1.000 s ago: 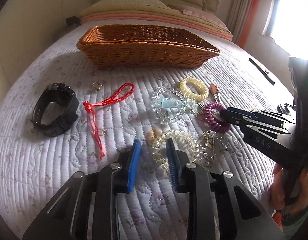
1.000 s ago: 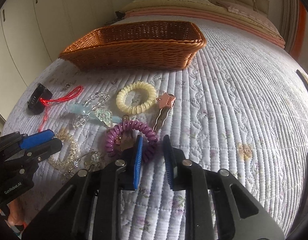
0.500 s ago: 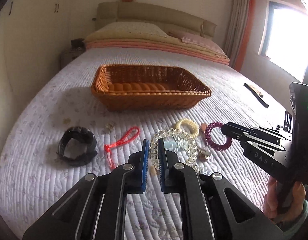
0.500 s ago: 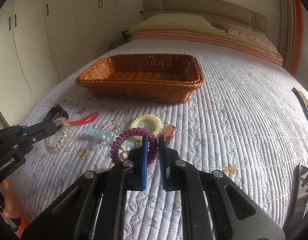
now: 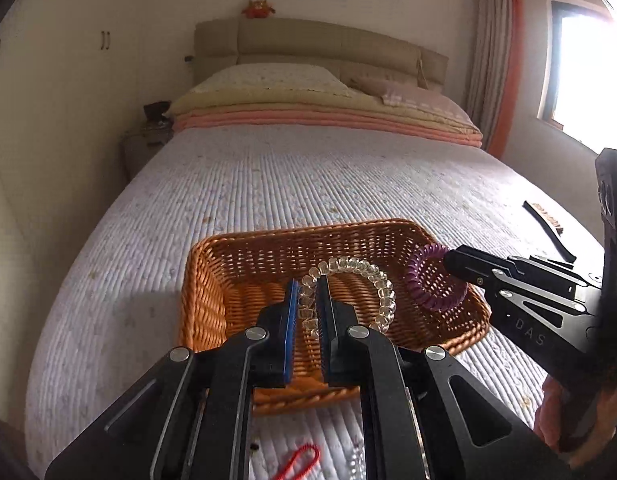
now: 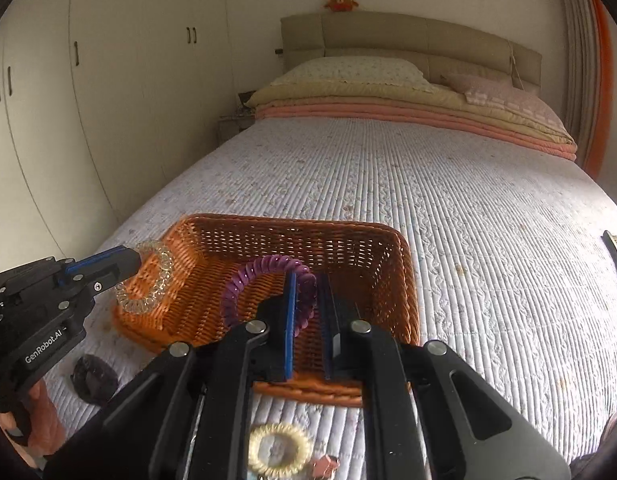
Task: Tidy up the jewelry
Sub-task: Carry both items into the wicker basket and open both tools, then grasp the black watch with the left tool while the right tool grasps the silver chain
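Left gripper [image 5: 307,308]: your jaws are pinched narrow on the clear beaded bracelet [image 5: 368,276], its loop arcing toward 1 o'clock.
Right gripper [image 6: 308,304]: clamped narrow on the purple spiral hair tie [image 6: 264,276], looping toward 10 o'clock.
Key relation: both rings hang above the wicker basket [image 5: 212,280], directly under your fingertips.
Basket contents: nothing visible inside.
Left on quilt: yellow spiral hair tie [image 6: 278,454] at 6 o'clock, red cord [image 5: 302,458].
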A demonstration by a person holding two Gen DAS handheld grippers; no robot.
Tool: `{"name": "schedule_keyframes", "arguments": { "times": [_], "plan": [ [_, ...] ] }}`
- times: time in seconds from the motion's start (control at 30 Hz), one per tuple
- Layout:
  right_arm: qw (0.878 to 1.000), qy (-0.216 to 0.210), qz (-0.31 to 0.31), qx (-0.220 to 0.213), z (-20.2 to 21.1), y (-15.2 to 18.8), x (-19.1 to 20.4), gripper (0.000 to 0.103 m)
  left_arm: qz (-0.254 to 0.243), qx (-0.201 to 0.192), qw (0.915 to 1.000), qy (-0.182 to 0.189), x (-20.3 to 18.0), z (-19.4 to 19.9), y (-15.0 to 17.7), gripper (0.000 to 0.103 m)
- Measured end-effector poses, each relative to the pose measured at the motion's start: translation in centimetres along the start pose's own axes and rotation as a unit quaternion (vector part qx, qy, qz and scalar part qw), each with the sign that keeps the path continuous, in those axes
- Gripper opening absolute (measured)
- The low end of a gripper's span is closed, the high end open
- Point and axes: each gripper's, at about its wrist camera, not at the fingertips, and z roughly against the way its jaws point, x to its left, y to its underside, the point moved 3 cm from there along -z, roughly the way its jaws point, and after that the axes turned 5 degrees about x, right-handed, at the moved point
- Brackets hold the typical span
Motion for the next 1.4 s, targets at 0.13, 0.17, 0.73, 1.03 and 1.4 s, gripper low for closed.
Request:
{"name": "schedule_keyframes", "arguments": {
  "times": [0.13,0.17,0.73,1.03,1.4],
  "plan": [
    [0.998,-0.006,-0.016,0.062,-4.7,-0.3,-0.9,0.009,0.004,0.053,0.9985,-0.015,0.2,-4.8,-0.6,0.007],
    [0.997,-0.004,-0.016,0.071,-5.4,-0.1,-0.9,0.009,0.004,0.066,0.9976,-0.021,0.2,-5.8,-0.5,0.007],
    [0.997,-0.035,-0.031,0.065,-0.3,2.8,-2.2,0.026,0.019,0.046,0.9987,0.009,0.5,-1.7,1.5,0.035],
    [0.997,-0.076,-0.027,0.011,8.4,5.9,-0.4,0.037,0.033,-0.037,0.9980,0.040,0.2,10.1,3.4,0.045],
    [0.998,-0.051,-0.020,0.000,10.9,14.8,2.4,0.048,0.086,-0.069,0.9931,0.040,5.9,17.0,11.4,0.046]
  ]
}}
